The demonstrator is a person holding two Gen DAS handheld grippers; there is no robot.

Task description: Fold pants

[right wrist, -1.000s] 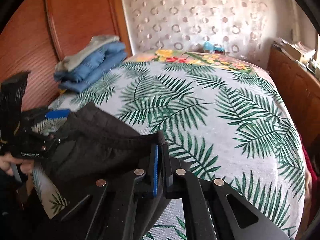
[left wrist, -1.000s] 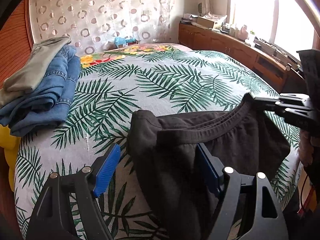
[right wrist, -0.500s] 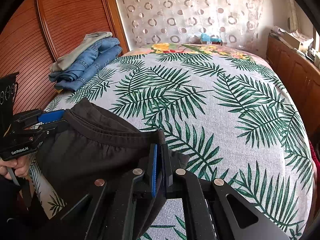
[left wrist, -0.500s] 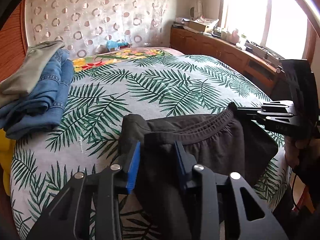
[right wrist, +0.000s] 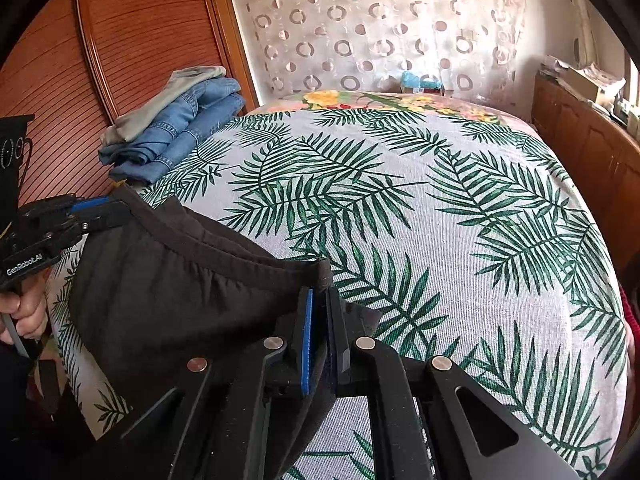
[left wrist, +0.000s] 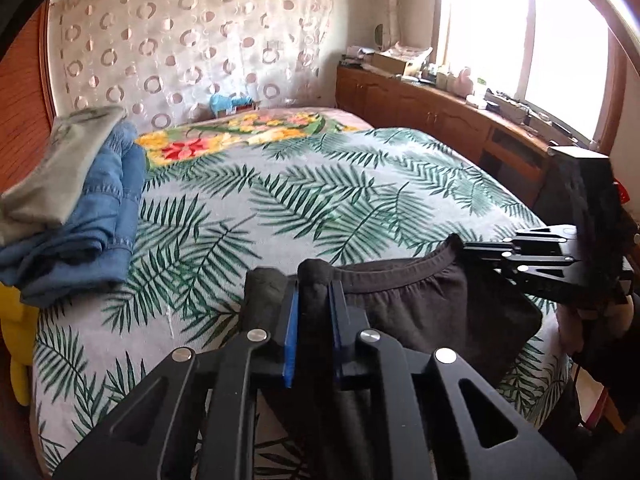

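Gripping the black pants (left wrist: 420,308) at both ends of the waistband, above the near edge of the bed (left wrist: 320,200).

The left gripper (left wrist: 314,300) has just been closing, and its blue pads now pinch a bunched fold of waistband; the right gripper (right wrist: 319,300) is clamped on the other corner, jaws nearly together, cloth hanging below. The left view catches the right gripper side-on by a bright window (left wrist: 520,32) and a long wooden cabinet (left wrist: 440,120). Only the right view shows the hand (right wrist: 24,312) around the left gripper's handle and the ribbed wooden panel (right wrist: 140,40). Both show folded jeans (right wrist: 180,132) stacked at the far corner.
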